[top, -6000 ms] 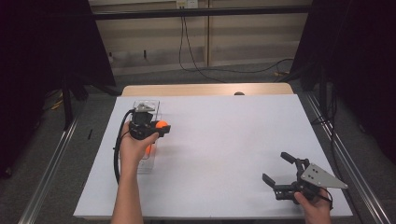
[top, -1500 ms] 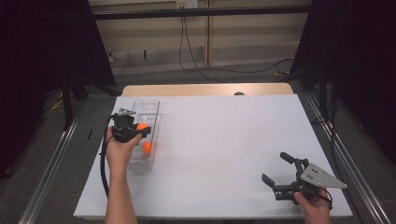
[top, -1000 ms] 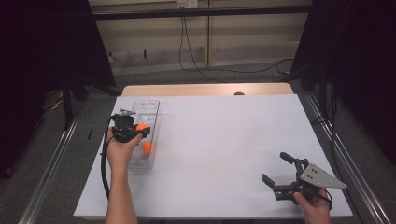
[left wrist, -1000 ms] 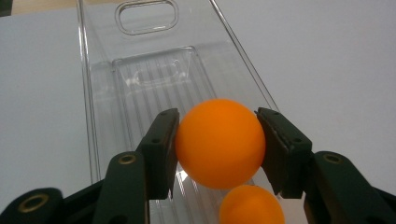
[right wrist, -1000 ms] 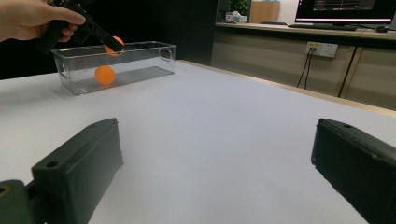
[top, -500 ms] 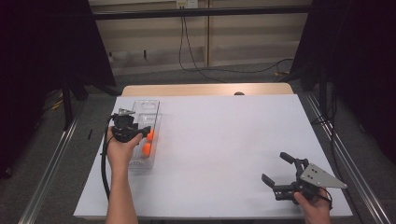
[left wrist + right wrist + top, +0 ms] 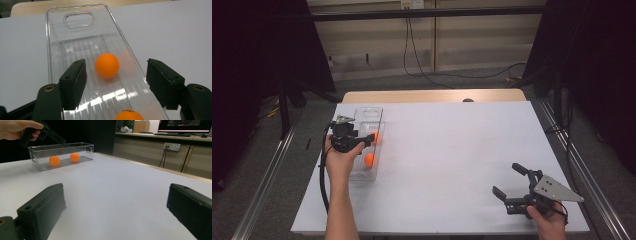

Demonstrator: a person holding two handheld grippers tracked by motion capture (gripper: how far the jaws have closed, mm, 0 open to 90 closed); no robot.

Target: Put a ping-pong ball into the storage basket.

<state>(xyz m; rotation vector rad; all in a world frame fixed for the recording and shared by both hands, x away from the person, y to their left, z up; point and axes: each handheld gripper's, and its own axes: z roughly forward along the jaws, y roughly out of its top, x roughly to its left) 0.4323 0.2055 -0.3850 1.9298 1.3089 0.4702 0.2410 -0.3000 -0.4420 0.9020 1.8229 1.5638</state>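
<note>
A clear plastic tray [image 7: 368,112] lies on the left of the white table. Two orange balls rest in it, one farther [image 7: 376,137] and one nearer [image 7: 369,160]. My left gripper [image 7: 364,141] hovers over the tray; its jaws have just been opening. In the left gripper view that gripper [image 7: 116,72] stands open above the tray floor [image 7: 82,47], and the farther ball [image 7: 107,65] lies loose below it, touching neither pad. The nearer ball [image 7: 128,115] peeks in at the bottom edge. My right gripper [image 7: 505,179] is open and empty near the front right corner.
In the right gripper view the tray [image 7: 62,146] with both balls [image 7: 54,160] [image 7: 74,157] stands far across the bare table top [image 7: 112,177]. A hand holds the left gripper [image 7: 50,133] above it. A wooden strip [image 7: 432,95] borders the table's far edge.
The left gripper's jaws have opened. The orange ball they held a second ago now lies on the tray floor beside the other ball. The right gripper has stayed put.
</note>
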